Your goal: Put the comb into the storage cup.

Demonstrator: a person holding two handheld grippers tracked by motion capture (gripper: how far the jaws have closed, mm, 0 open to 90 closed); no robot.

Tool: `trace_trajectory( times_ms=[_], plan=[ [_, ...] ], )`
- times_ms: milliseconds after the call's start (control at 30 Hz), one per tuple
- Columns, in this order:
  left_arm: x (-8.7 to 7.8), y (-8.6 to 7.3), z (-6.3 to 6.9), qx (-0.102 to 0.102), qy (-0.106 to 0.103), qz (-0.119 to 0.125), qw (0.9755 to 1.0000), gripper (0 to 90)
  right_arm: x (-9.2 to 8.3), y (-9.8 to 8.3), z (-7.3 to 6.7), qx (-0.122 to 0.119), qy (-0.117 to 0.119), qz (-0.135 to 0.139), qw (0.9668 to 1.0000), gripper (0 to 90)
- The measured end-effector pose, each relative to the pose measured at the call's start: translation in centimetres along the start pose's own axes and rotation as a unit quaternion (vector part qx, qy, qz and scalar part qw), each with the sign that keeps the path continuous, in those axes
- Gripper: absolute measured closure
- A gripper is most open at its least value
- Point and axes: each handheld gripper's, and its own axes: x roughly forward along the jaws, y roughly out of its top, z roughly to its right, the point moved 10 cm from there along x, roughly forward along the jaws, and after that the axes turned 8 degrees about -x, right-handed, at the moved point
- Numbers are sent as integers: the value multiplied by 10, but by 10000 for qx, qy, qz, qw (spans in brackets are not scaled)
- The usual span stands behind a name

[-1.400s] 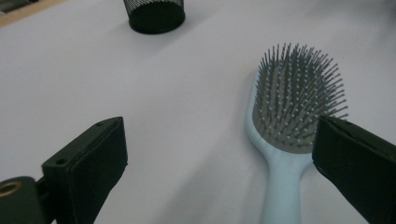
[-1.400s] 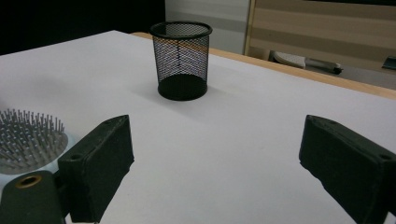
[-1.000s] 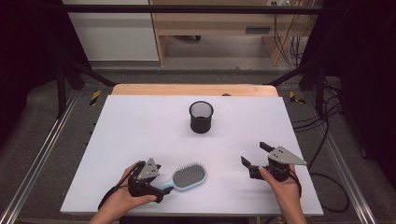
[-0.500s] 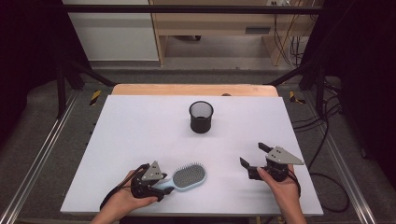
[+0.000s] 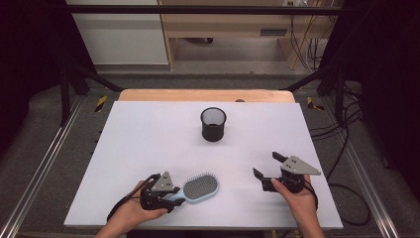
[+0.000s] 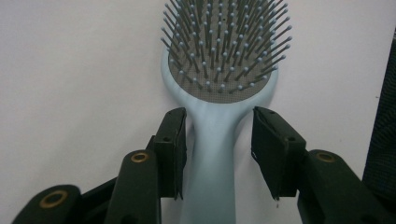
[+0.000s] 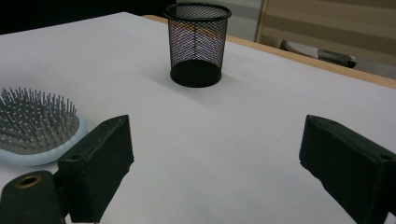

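Two tongs: the left tongs (image 6: 218,135), just closing, straddle the hairbrush (image 6: 219,93) handle, one pad touching, one apart; bristles up, head away toward the mesh cup (image 5: 213,124). Right tongs (image 7: 215,163) gape empty.

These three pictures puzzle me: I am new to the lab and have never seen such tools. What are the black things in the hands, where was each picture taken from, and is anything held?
A person sits at a white table with a hand-held two-jaw gripper in each hand. The high view looks down from above; the other two come from small cameras riding on the grippers, looking along their black jaws.

On the table lie a light blue hairbrush, bristles up, and a black mesh cup standing farther back.

The left gripper has just been closing its jaws around the brush handle; one pad seems to touch it, the other stands slightly off, so it is not yet gripped. The right gripper is open, with nothing between its jaws.
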Motion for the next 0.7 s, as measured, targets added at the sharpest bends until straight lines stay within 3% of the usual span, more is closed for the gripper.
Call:
trace_trajectory(
  times_ms=[133,533,700],
  plan=[
    [1,0,2,114,19,-33,9999,548,0,0,0,1,-40,-18,10000,96],
    [2,-1,1,87,47,-95,9999,568,0,-1,-1,55,-36,-44,10000,91],
    [4,-5,-1,158,157,-265,9994,581,1,-2,0,67,-43,-78,9999,90]
  ],
)
